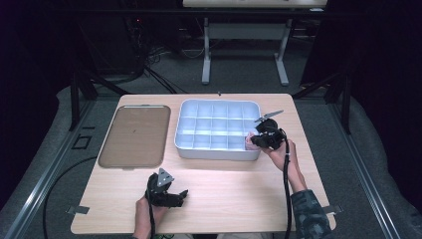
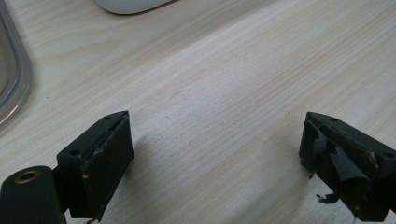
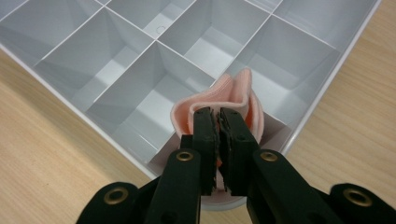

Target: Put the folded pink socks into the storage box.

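A folded pink cloth (image 3: 243, 86) sits in the near right corner compartment of the white divided tray (image 3: 156, 42). My right gripper (image 3: 219, 114) is shut on the cloth's folded edge, and the fabric bulges around its tips. From above, the right gripper (image 1: 260, 137) hangs over the tray's (image 1: 219, 102) front right corner with the pink cloth (image 1: 248, 144) under it. My left gripper (image 1: 181, 195) rests low over the bare wood near the front edge. In its own view the left gripper (image 2: 215, 140) stands open, with nothing between its jaws.
A flat brown tray (image 1: 134, 135) with a metal rim lies to the left of the white one; its rim (image 2: 14, 79) shows in the left gripper view. The white tray's other compartments look empty. A table frame (image 1: 244, 45) stands on the floor beyond.
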### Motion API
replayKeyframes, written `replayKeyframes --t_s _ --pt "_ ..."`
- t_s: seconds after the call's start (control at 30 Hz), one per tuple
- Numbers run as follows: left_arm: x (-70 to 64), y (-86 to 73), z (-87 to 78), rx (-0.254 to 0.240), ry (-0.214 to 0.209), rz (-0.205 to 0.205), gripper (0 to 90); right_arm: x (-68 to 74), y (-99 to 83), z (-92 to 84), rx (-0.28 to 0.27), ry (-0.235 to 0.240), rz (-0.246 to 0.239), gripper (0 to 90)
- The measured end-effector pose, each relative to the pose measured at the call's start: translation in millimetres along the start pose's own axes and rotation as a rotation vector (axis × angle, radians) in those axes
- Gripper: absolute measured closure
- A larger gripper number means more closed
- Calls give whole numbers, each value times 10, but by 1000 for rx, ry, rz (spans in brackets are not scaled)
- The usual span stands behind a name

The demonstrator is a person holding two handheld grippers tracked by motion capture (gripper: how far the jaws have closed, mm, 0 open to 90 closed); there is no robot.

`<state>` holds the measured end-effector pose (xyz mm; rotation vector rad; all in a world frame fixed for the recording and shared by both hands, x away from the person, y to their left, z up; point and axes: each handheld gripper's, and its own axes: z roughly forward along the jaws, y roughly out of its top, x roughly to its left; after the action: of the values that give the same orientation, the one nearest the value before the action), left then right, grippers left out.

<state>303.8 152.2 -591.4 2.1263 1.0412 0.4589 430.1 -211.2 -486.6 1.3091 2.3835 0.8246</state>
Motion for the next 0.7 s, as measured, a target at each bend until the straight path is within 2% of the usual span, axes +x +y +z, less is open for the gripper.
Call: replayKeyframes --t_s 0.33,0.7 --pt "1 1 0 1 -1 0 98 15 -8 -148 -54 18 -18 699" --pt "-1 0 -1 0 0 1 98 55 -94 -395 -100 59 -11 391"
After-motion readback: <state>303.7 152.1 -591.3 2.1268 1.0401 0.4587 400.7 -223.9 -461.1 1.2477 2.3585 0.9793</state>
